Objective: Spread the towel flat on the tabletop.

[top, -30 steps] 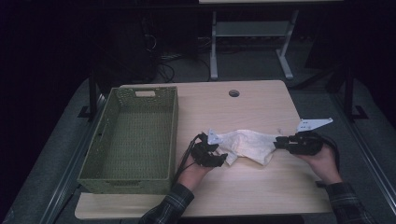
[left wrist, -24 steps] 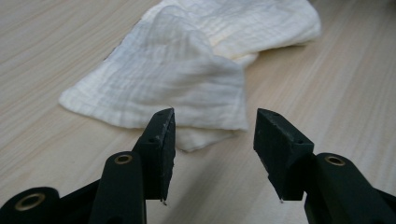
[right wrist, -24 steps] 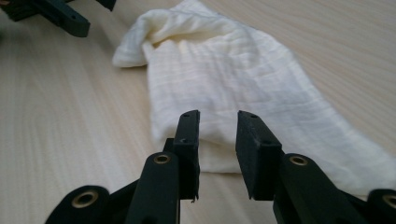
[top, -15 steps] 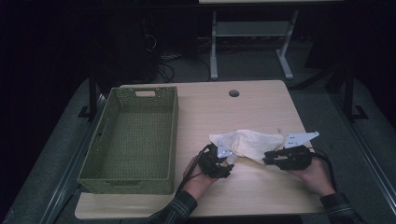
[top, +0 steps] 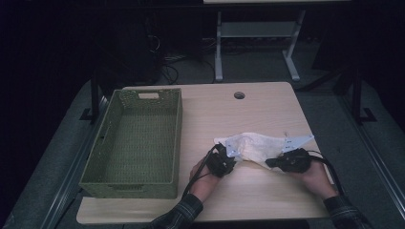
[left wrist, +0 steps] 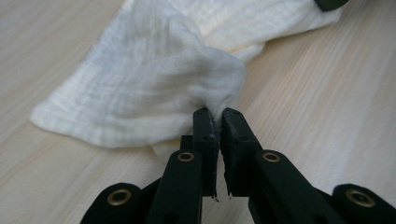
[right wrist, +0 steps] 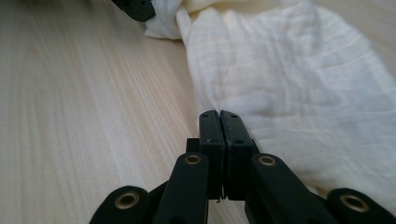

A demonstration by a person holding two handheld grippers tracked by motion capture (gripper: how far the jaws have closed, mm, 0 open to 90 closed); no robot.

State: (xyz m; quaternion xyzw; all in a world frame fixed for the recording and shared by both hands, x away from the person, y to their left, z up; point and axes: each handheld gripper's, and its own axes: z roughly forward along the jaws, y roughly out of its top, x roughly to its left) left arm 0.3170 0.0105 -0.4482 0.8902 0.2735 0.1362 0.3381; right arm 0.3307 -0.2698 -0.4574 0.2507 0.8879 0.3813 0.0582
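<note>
A cream-white cloth (top: pixel 253 144) lies crumpled on the wooden table (top: pixel 229 114), right of centre and toward the near edge. My left gripper (top: pixel 226 161) is at the cloth's left end. In the left gripper view its jaws are shut on a bunched fold of the cloth (left wrist: pixel 140 79), with the gripper (left wrist: pixel 218 113) tip buried in the fabric. My right gripper (top: pixel 273 163) is at the cloth's near right edge. In the right gripper view that gripper (right wrist: pixel 219 113) is shut tight on the thin edge of the cloth (right wrist: pixel 289 79), which lies flat to its right.
A long green woven basket (top: pixel 177 138) stands empty on the left half of the table. A round cable hole (top: pixel 239 95) sits near the far edge. Bare wood lies between the basket and the left hand (top: pixel 203 179). Cables trail from both grippers.
Both grippers have come toward the near edge and closer together, dragging the cloth with them. The cloth has gone from stretched out to bunched up between them.
</note>
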